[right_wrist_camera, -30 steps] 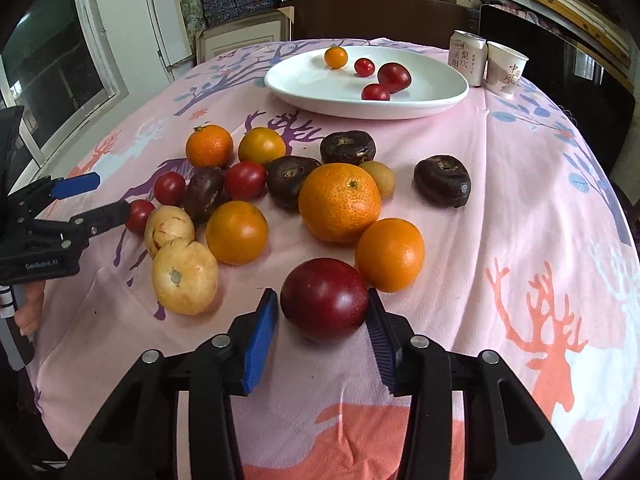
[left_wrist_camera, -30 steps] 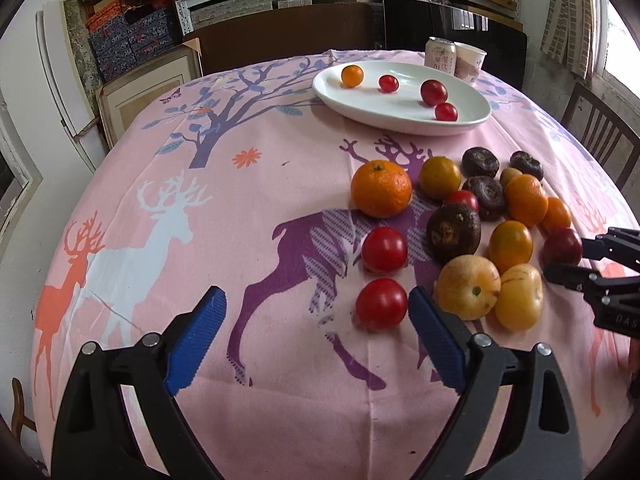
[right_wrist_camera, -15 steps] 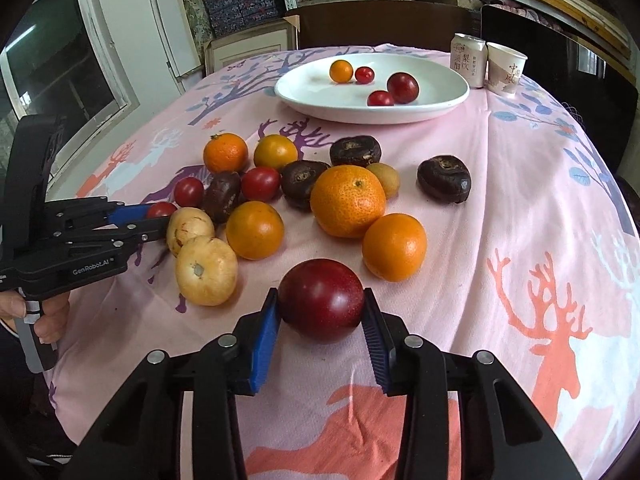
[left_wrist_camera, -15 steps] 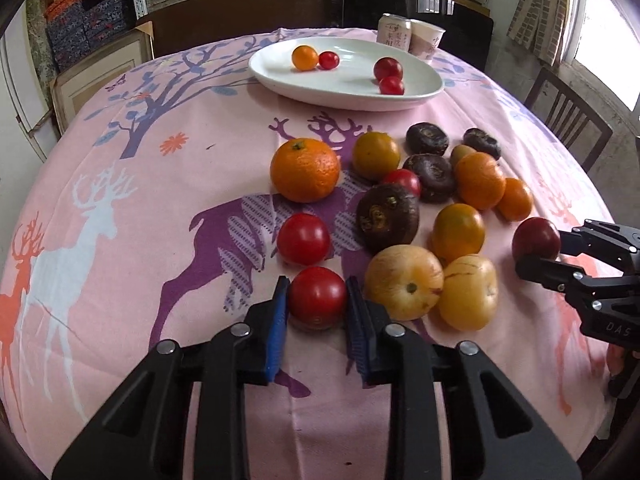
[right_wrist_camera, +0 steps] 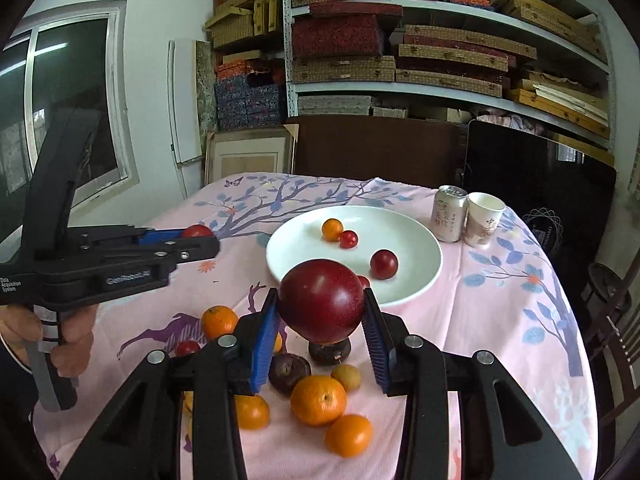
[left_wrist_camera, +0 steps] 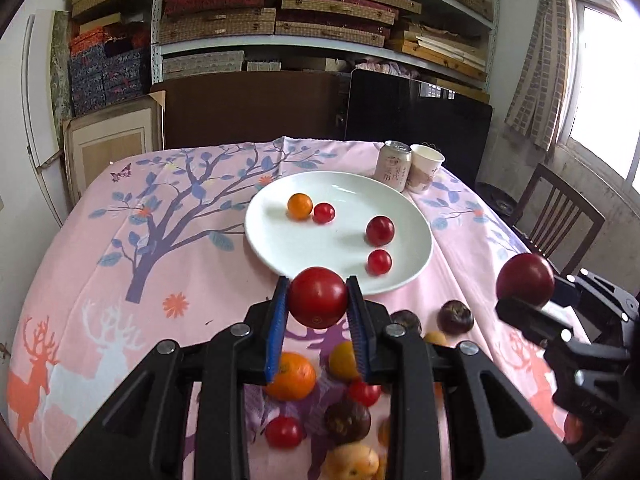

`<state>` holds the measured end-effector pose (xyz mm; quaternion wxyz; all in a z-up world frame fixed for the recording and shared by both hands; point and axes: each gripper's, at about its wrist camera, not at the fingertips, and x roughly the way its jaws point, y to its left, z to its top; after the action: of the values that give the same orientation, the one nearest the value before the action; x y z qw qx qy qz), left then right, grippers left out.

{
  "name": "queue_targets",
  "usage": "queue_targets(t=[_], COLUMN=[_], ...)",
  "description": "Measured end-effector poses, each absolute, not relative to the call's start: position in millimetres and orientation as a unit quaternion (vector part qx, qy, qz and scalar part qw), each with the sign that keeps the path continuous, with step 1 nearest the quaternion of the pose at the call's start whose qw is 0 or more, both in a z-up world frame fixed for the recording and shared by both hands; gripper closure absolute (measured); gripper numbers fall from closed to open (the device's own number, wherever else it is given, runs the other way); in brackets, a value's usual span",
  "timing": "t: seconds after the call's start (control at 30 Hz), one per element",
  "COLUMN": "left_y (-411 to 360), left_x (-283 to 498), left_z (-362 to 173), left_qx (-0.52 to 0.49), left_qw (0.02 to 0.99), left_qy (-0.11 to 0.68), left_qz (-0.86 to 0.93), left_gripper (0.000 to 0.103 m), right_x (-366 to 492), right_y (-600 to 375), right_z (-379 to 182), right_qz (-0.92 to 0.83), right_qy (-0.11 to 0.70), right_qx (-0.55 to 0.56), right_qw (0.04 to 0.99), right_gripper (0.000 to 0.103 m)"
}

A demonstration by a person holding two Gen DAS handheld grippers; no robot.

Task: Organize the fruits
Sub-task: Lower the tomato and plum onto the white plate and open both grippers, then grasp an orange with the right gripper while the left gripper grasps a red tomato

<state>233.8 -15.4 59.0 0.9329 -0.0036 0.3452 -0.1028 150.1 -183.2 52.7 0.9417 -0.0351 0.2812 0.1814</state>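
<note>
The red tomato point(left_wrist_camera: 318, 298) in my left claw point(left_wrist_camera: 318, 312) is smooth, round and glossy, with a small pale glint low on its skin. The dark red plum point(right_wrist_camera: 321, 306) in my right claw point(right_wrist_camera: 320, 320) is larger, deep maroon and faintly speckled. Both hang in the air above the table point(left_wrist_camera: 192, 264), on the near side of the white plate point(left_wrist_camera: 280, 240).

The plate holds four small fruits: an orange cherry tomato point(left_wrist_camera: 300, 206) touching a red one point(left_wrist_camera: 324, 213), a dark red fruit point(left_wrist_camera: 380, 231) and another small red one point(left_wrist_camera: 379, 261) just beside it. Below my claws the loose pile lies on the pink cloth with its deer and tree prints: mandarins point(right_wrist_camera: 318, 400), dark brown fruits point(right_wrist_camera: 289, 368), red tomatoes point(left_wrist_camera: 284, 432) and a yellowish fruit point(left_wrist_camera: 352, 462) that is blurred at the frame's edge, so I may be misjudging its kind. A drink can point(right_wrist_camera: 450, 213) and a paper cup point(right_wrist_camera: 484, 219) stand side by side behind the plate. Shelves stacked with woven boxes point(right_wrist_camera: 344, 66) fill the back wall, and a wooden chair point(left_wrist_camera: 560, 216) stands to the right near a window.

My left claw is closed narrowly on the tomato, blue pads point(left_wrist_camera: 276, 328) pressing each side. My right claw is spread wider, its pads clamped on the plum's flanks.
</note>
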Motion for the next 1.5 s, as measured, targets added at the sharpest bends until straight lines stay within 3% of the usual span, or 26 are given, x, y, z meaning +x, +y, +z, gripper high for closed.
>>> queue_targets(t=[0.37, 0.43, 0.47, 0.5, 0.83, 1.03, 1.1, 1.13, 1.5], left_y=[-24, -20, -17, -15, -3, 8, 13, 14, 16], left_x=[339, 343, 343, 342, 318, 295, 279, 271, 178], left_z=[-6, -7, -6, -3, 7, 31, 38, 40, -10], left_qx=[-0.037, -0.047, -0.054, -0.058, -0.043, -0.026, -0.014, -0.003, 0.149], left_qw=[0.901, 0.901, 0.903, 0.908, 0.906, 0.912, 0.917, 0.919, 0.902], left_qy=[0.43, 0.429, 0.425, 0.414, 0.419, 0.408, 0.398, 0.393, 0.401], left_qz=[-0.056, -0.047, -0.039, -0.031, -0.037, -0.017, -0.016, -0.015, -0.057], left_gripper=[0.074, 0.047, 0.026, 0.023, 0.023, 0.022, 0.018, 0.016, 0.018], right_x=[251, 258, 259, 259, 237, 250, 244, 240, 159], right_y=[-134, -129, -127, -126, -160, -223, -244, -250, -239], right_z=[-11, -17, -18, -19, 17, 54, 58, 57, -26], right_qz=[0.162, 0.156, 0.153, 0.151, 0.133, 0.096, 0.087, 0.092, 0.164], right_qy=[0.373, 0.376, 0.376, 0.371, 0.35, 0.361, 0.358, 0.363, 0.469], right_qx=[-0.088, -0.099, -0.104, -0.109, -0.085, 0.042, 0.088, 0.097, 0.026], right_qw=[0.909, 0.908, 0.908, 0.91, 0.923, 0.927, 0.926, 0.922, 0.868], right_gripper=[0.062, 0.061, 0.061, 0.06, 0.056, 0.055, 0.041, 0.037, 0.037])
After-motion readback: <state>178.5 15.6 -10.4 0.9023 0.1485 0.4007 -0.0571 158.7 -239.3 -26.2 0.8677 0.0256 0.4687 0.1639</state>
